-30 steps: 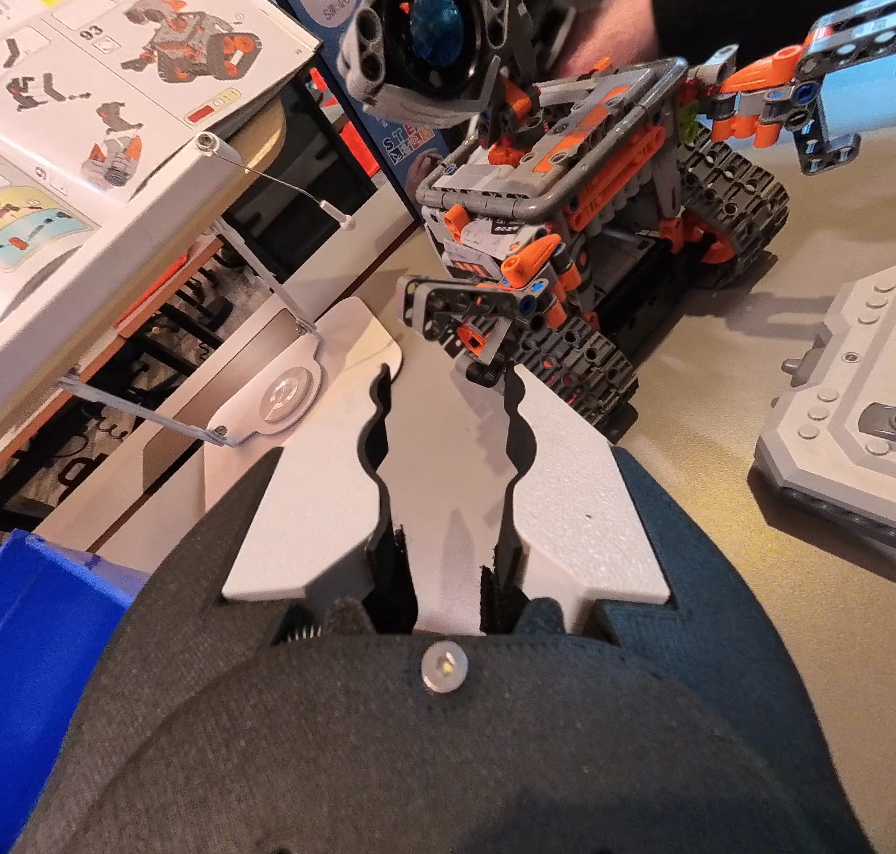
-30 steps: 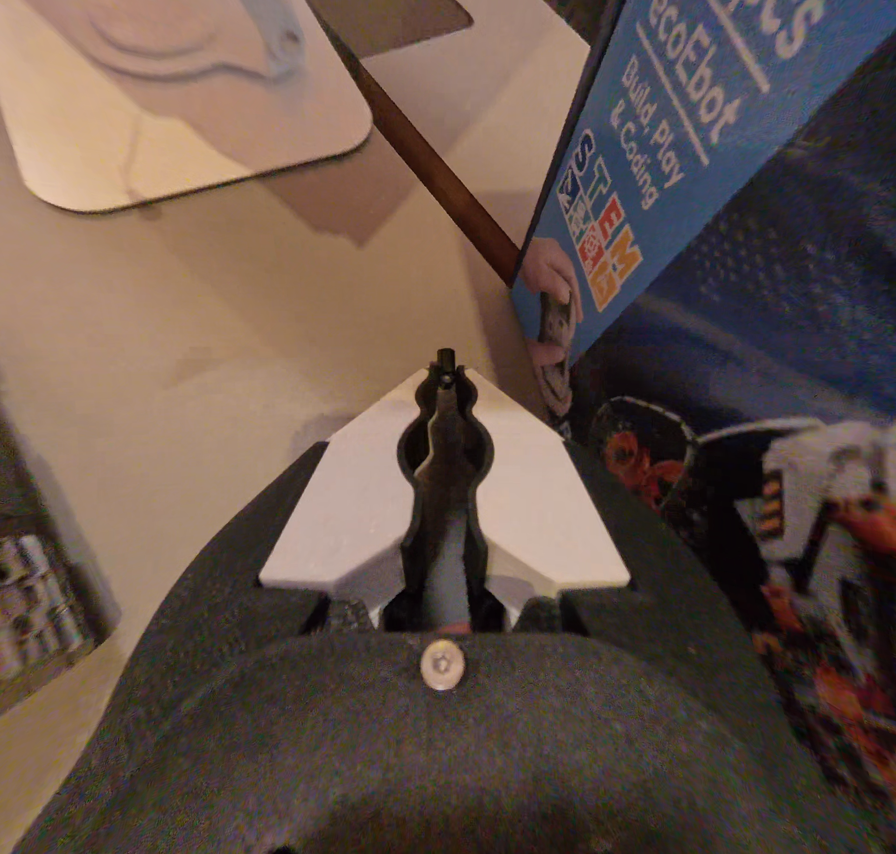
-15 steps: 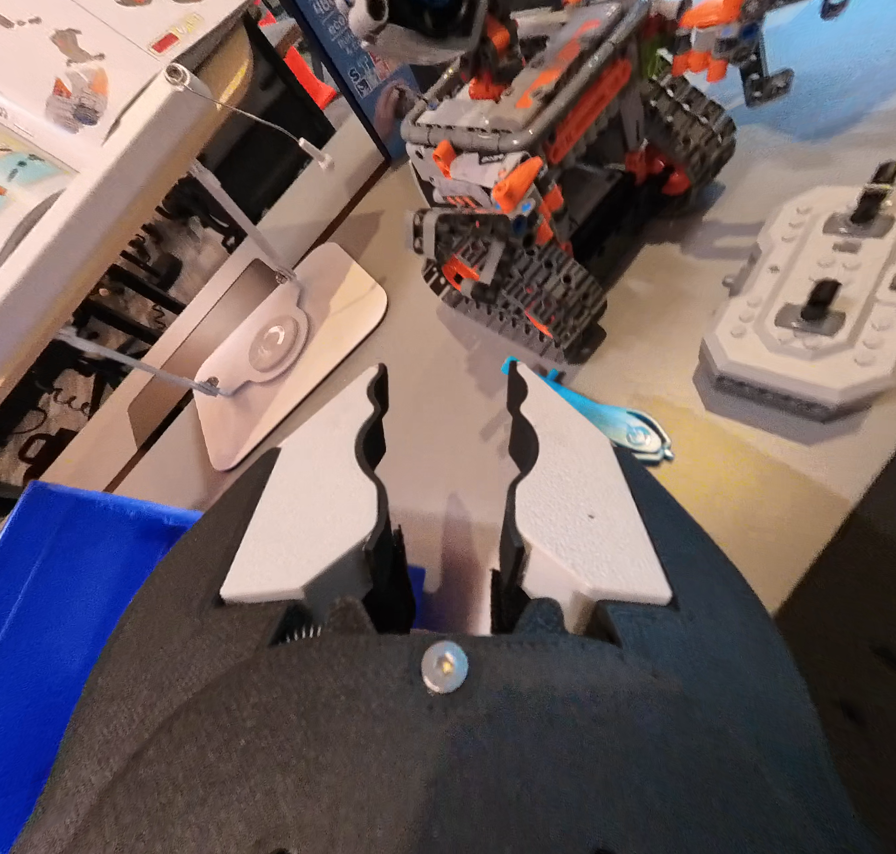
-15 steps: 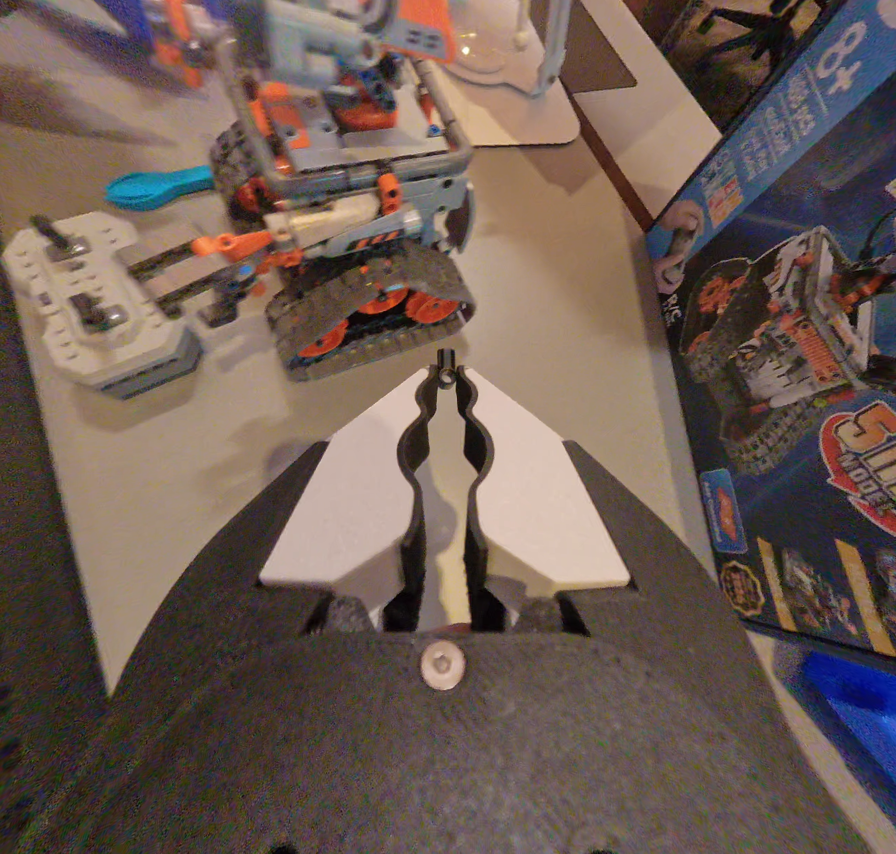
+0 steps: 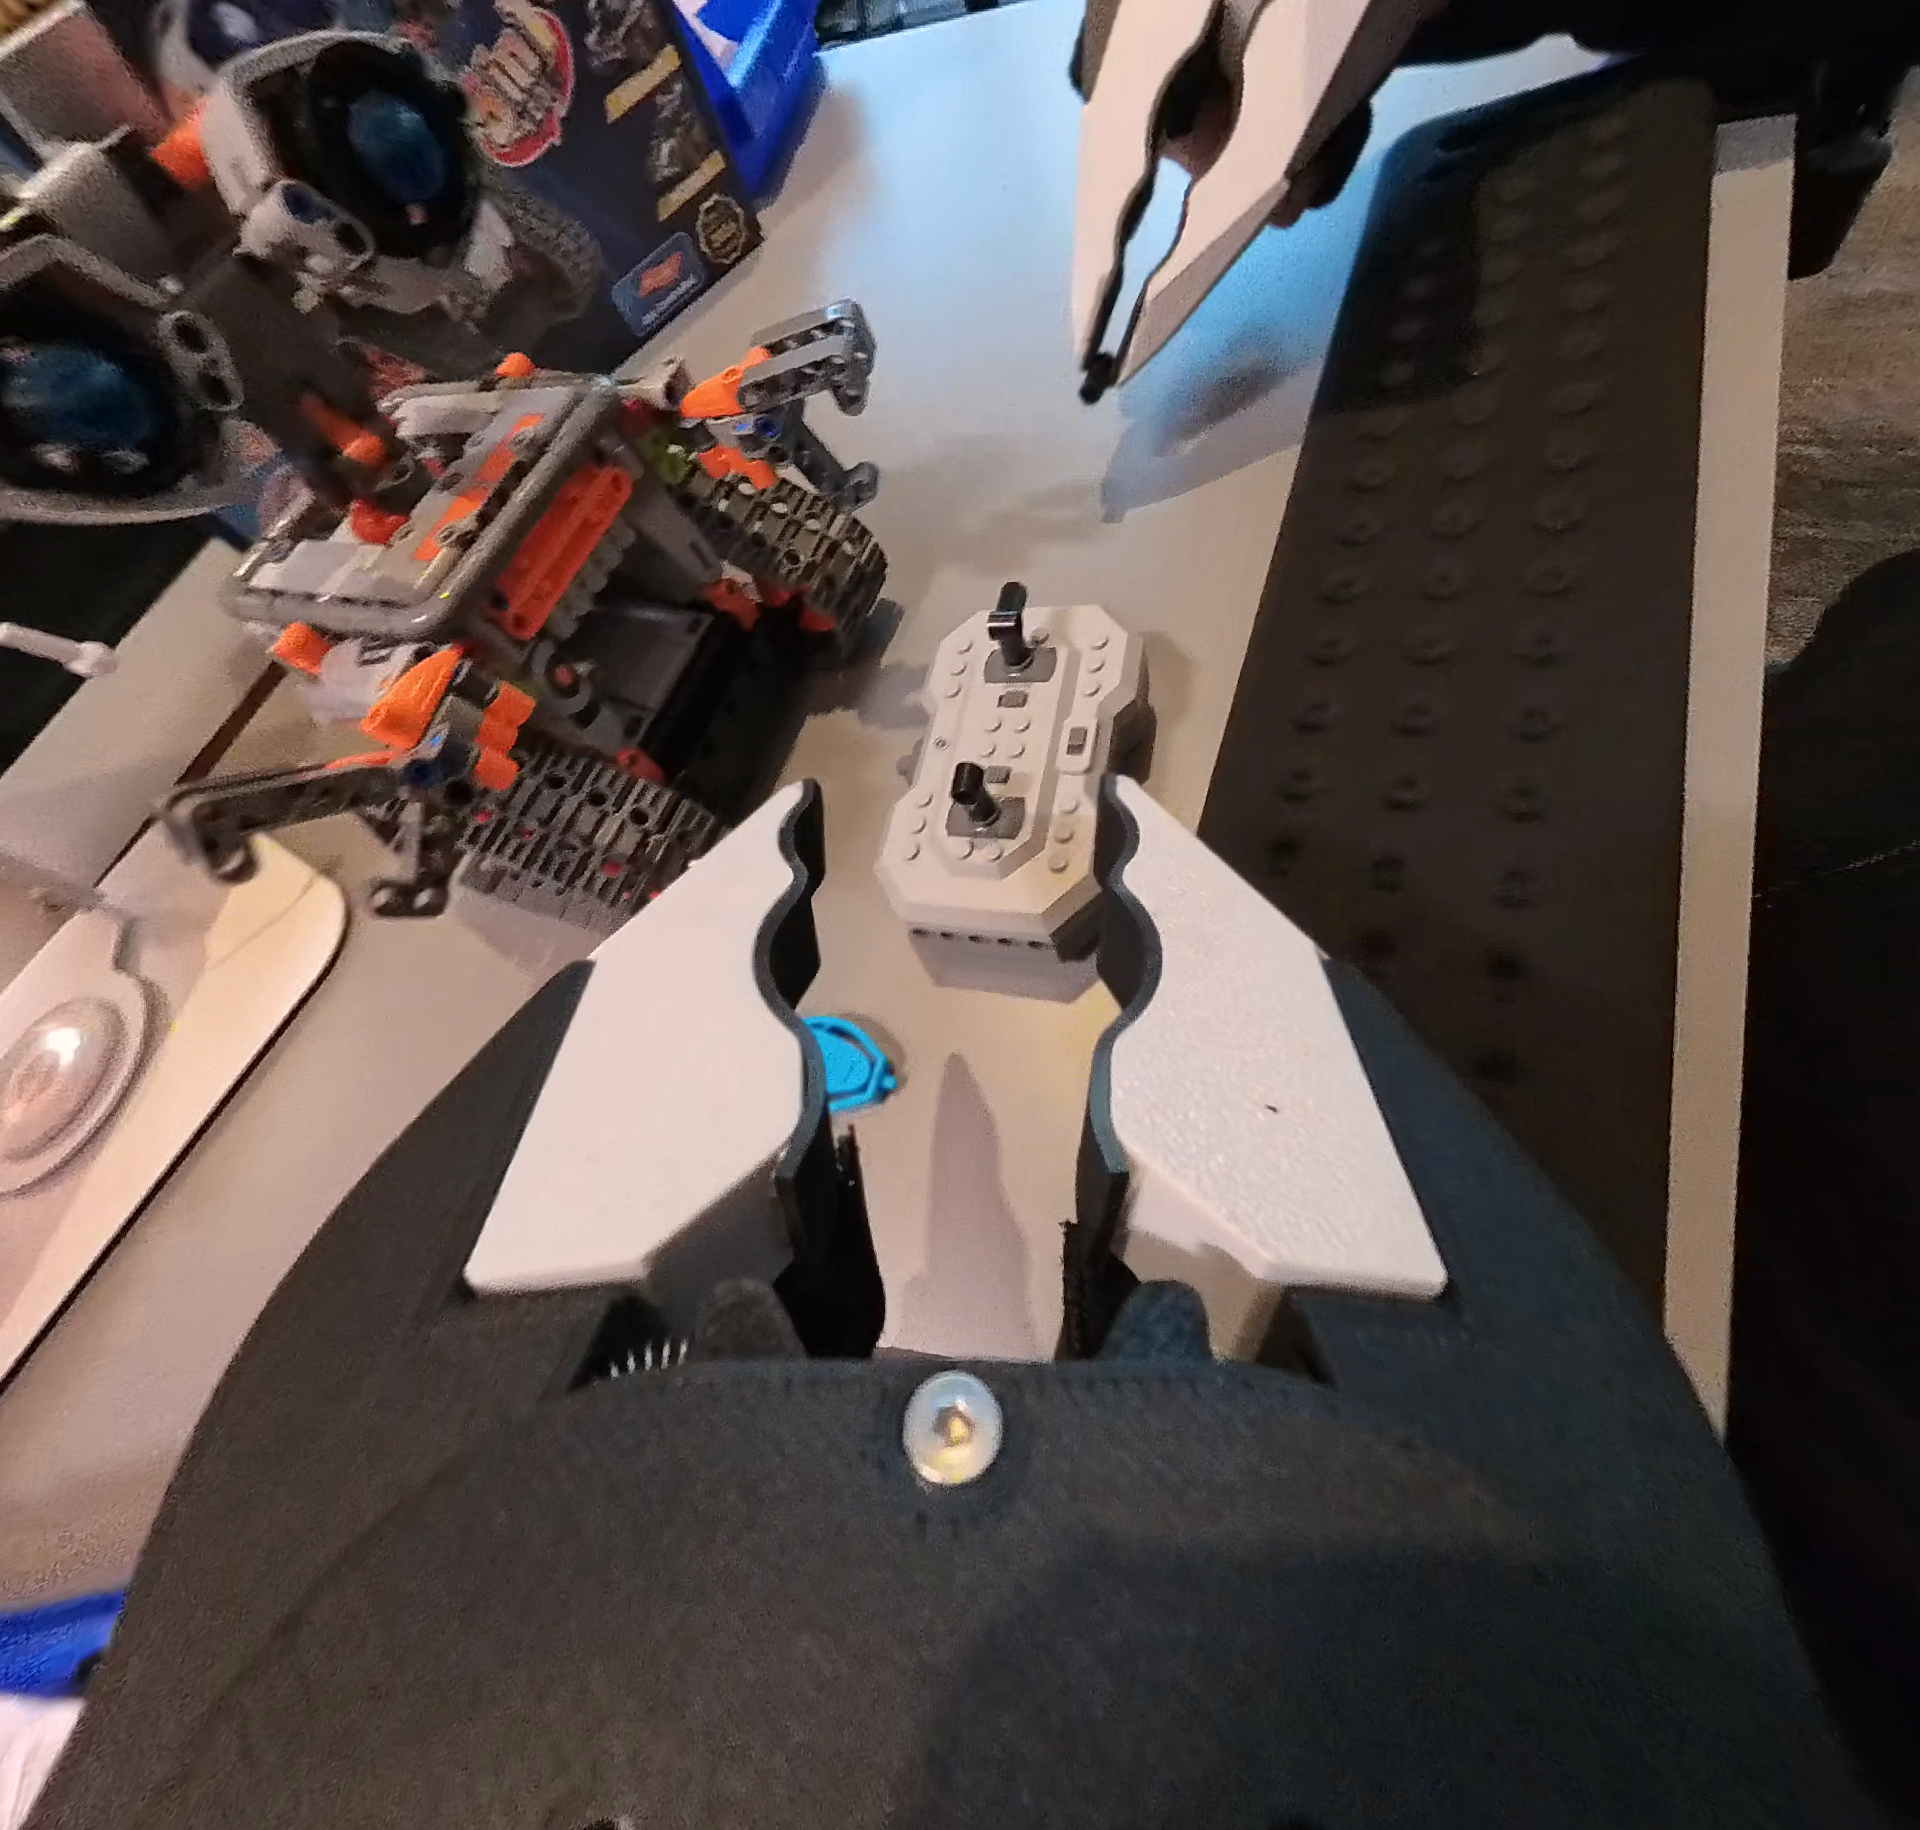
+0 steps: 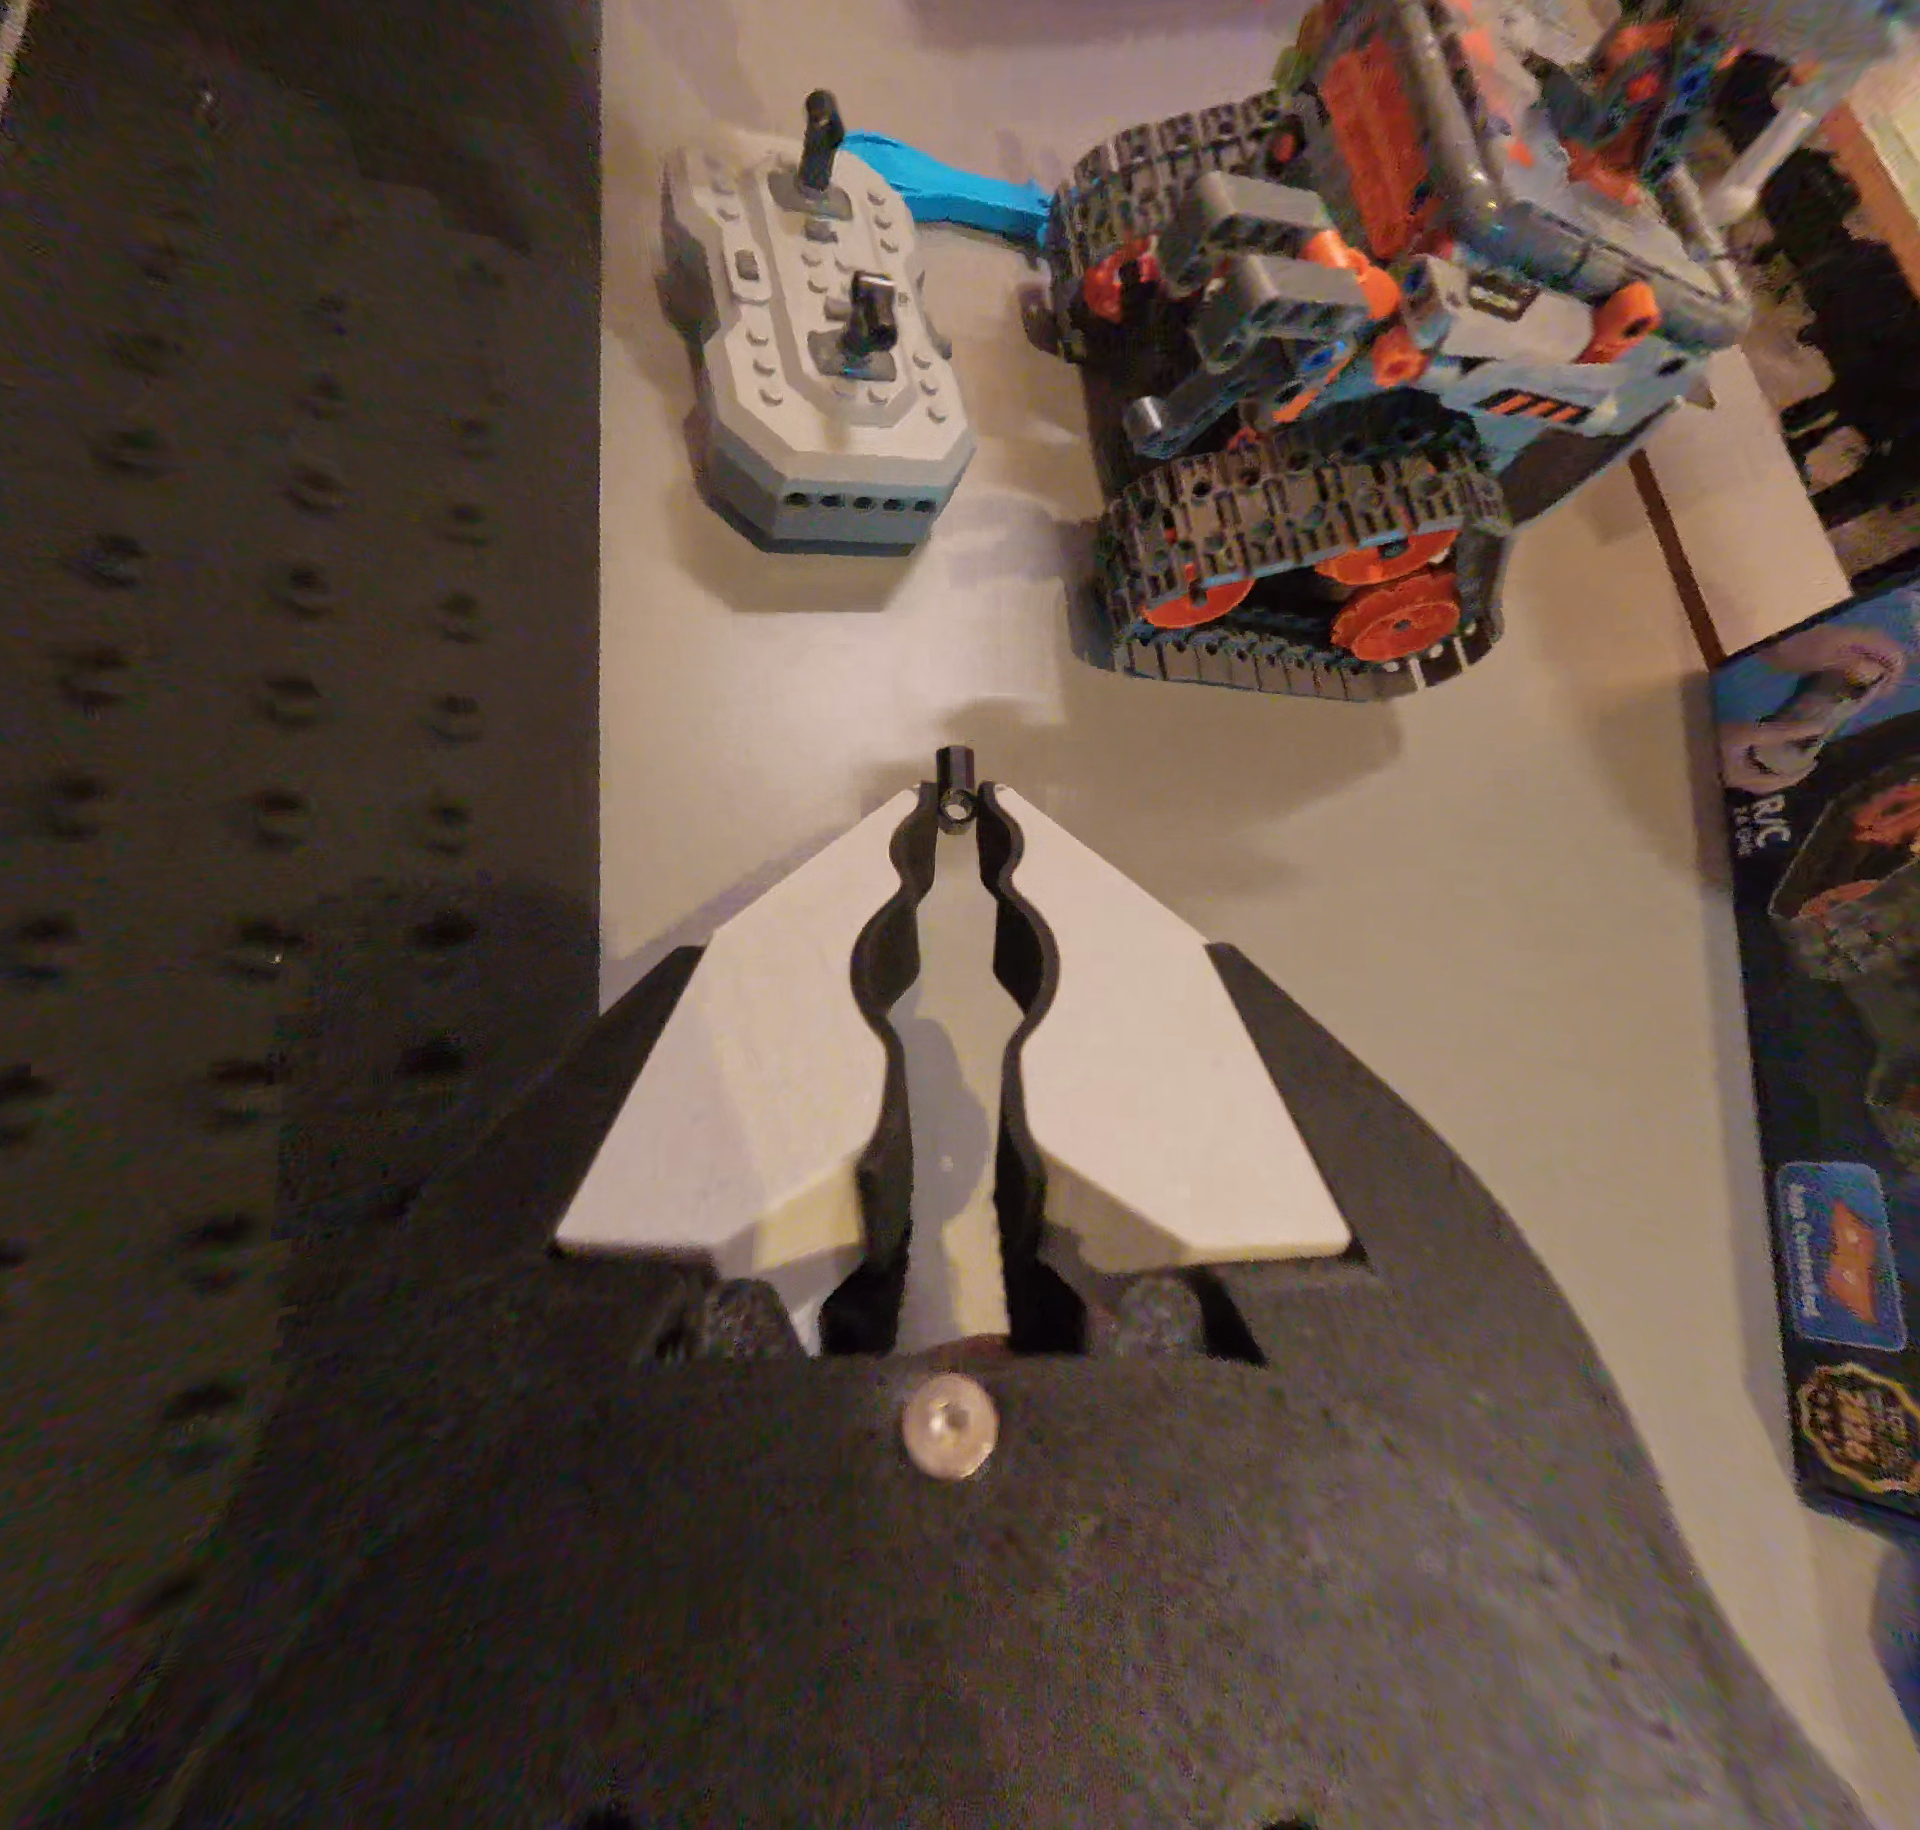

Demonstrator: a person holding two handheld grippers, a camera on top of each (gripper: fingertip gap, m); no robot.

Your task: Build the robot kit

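Left gripper (image 5: 961,824) drawn back and swung right: a second ago just before tracked toy robot (image 5: 540,617), jaws now spread wider, framing grey controller (image 5: 1013,793) on table (image 5: 987,222). Instruction booklet lost from left wrist view; blue tool (image 5: 850,1063) brought in near left finger; black studded mat (image 5: 1475,554) brought in at right.

Right gripper (image 6: 954,806) turned away from blue box (image 6: 1839,1053), robot and controller brought in far ahead. Fingertips kept pinched on small black pin (image 6: 953,781). Right gripper now seen far right in left wrist view.
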